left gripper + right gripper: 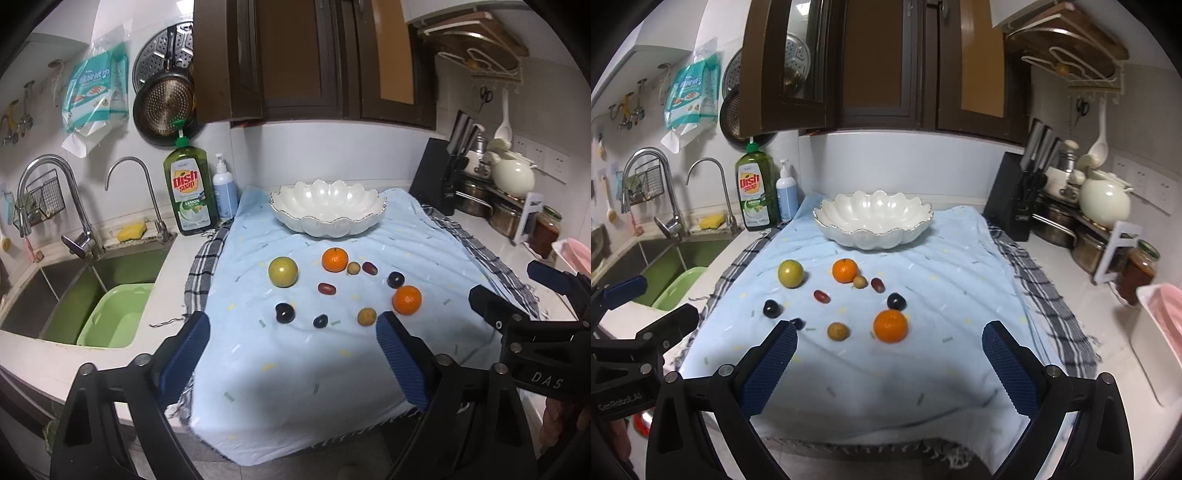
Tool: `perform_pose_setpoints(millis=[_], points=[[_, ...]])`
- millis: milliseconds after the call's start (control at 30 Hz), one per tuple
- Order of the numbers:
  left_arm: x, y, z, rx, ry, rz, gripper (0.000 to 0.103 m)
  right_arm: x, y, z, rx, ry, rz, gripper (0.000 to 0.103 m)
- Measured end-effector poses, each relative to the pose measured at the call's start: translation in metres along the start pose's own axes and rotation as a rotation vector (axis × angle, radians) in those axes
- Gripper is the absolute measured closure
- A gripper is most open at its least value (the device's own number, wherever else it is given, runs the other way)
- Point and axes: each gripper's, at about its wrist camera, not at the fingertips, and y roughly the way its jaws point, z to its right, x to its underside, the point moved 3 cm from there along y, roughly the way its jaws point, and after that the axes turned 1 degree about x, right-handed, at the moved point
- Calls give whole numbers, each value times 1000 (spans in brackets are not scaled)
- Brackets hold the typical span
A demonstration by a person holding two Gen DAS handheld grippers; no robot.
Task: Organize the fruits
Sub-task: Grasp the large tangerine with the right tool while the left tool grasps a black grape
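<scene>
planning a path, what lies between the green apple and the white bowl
Nothing: only bare light blue cloth lies between the green apple and the white bowl. Both wrist views show that stretch clear; the nearest orange sits off to the side.

From the right wrist, the near left finger [772, 365] of that gripper covers part of a small dark fruit [796, 323]. A cabinet door [783, 66] hides most of the hanging pan [728, 114] and steamer plate [796, 55]. The pink-lidded container [1161, 332] on the right is cut by the edge, as is the green tub [677, 284] in the sink behind the other gripper. Print on the hanging packet [92, 92] and the pump bottle [225, 192] is too small to read. A hand [561, 421] shows only partly at the near right.
</scene>
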Motion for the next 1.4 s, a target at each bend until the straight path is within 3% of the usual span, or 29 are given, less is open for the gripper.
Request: perform_pose_setpoints(millis=[267,467,667,767,967,1233,1400], points=[[-7,57,21,-23,-40,-67,24,-7,58,17,-81,-35,-33,10],[1,93,28,-51,-50,-138,35,5,102,24,-131,-42,-118,19],[11,128,26,-32,-67,-211,47,17,139,23,-161,-38,-208,27],[15,145,24,-26,-73,-258,56,20,151,21,-154,-41,-235,31],[26,167,22,-10,-93,-308,58,28,166,15,-168,-53,-267,31],[29,182,19,3,-131,-335,73,31,179,9,-189,-78,-299,43],[31,188,21,20,-132,-344,74,34,183,8,-201,-83,-318,48]])
